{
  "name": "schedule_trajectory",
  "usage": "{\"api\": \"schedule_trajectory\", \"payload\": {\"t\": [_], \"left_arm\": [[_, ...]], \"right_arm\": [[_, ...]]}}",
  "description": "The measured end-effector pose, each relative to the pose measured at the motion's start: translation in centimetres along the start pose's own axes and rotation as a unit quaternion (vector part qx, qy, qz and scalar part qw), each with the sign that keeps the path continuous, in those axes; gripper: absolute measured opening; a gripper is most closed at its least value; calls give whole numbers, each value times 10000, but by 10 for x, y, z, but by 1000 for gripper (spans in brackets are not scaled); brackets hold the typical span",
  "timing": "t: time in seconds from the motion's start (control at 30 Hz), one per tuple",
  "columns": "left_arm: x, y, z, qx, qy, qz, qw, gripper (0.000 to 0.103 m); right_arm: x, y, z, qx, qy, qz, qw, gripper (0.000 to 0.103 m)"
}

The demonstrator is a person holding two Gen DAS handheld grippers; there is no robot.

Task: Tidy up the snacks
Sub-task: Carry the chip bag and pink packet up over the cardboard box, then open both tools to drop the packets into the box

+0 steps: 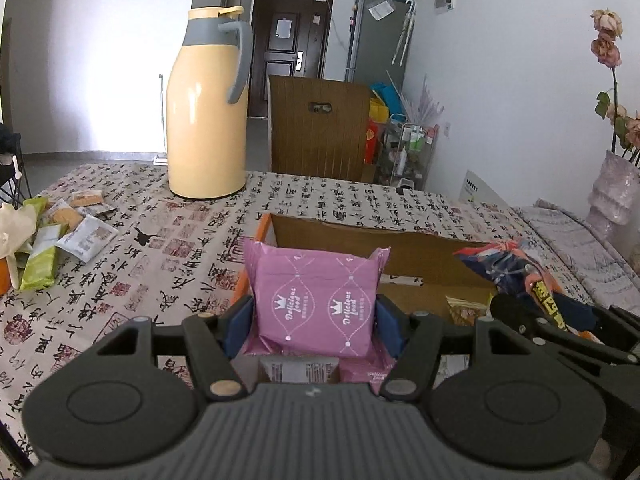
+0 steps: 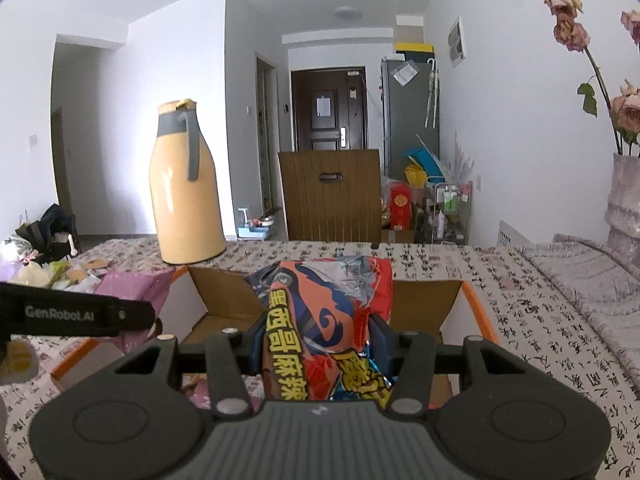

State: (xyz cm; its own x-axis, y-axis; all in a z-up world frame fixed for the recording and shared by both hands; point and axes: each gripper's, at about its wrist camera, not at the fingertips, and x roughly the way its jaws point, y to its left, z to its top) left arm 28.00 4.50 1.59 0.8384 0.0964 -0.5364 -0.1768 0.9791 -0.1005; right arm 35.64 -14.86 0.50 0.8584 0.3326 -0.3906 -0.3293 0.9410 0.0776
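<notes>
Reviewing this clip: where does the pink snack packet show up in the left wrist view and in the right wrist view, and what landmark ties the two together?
Left wrist view: the pink snack packet sits centre frame, clamped in the left gripper, at the cardboard box.
Right wrist view: only a part of it shows at mid-left, beside the box's left wall.
Shared landmark: the yellow thermos jug standing on the tablecloth behind the box.

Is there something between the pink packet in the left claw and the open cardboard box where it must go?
Nothing visible blocks it. The pink packet, held in the left claw, is at the near left corner of the cardboard box, whose top is open. The right claw holds an orange snack bag beside it.
</notes>
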Motion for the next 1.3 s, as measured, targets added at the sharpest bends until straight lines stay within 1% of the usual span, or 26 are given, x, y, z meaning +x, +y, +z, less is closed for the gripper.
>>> {"api": "schedule_trajectory", "payload": {"t": [0.07, 0.13, 0.23, 0.27, 0.3, 0.33, 0.37, 0.4, 0.43, 0.6, 0.83, 1.03, 1.3], "left_arm": [[0, 0, -1, -1, 3, -22, 10000, 65], [-2, 0, -2, -24, -35, -44, 10000, 70], [-6, 1, -2, -57, -157, 22, 9999, 78], [-9, 2, -1, -73, -203, 8, 9998, 80], [-11, 2, -1, -95, -239, 14, 9997, 88], [-13, 2, -1, -128, -292, 53, 9995, 102], [-14, 4, -1, -166, -354, 114, 9992, 103], [-16, 4, -1, -191, -400, 163, 9989, 103], [-16, 5, -1, -208, -385, 134, 9990, 103], [-14, 4, -1, -204, -336, 118, 9992, 103], [-16, 5, -1, -207, -353, 104, 9991, 103], [-28, 3, 1, -199, -480, 64, 9986, 103], [-54, -2, 5, -82, -627, 37, 9980, 103]], "right_arm": [[2, 2, -2, -29, 58, -25, 10000, 49], [3, 2, -3, -40, 89, -32, 9999, 50], [1, 1, -4, -5, 95, -69, 9999, 58], [-2, 0, -5, 17, 76, -84, 9999, 65], [-4, -1, -5, 37, 50, -96, 9999, 77], [-6, -2, -4, 65, 11, -114, 9999, 83], [-10, -3, -4, 114, -50, -148, 9998, 94], [-12, -5, -4, 160, -87, -169, 9997, 101], [-14, -7, -4, 215, -112, -178, 9995, 103], [-16, -15, -5, 444, -58, -212, 9988, 103], [-13, -15, -6, 391, -9, -248, 9989, 103], [-16, -12, 0, 277, -52, -343, 9990, 103], [-43, -6, 9, 143, -185, -467, 9986, 103]]}}
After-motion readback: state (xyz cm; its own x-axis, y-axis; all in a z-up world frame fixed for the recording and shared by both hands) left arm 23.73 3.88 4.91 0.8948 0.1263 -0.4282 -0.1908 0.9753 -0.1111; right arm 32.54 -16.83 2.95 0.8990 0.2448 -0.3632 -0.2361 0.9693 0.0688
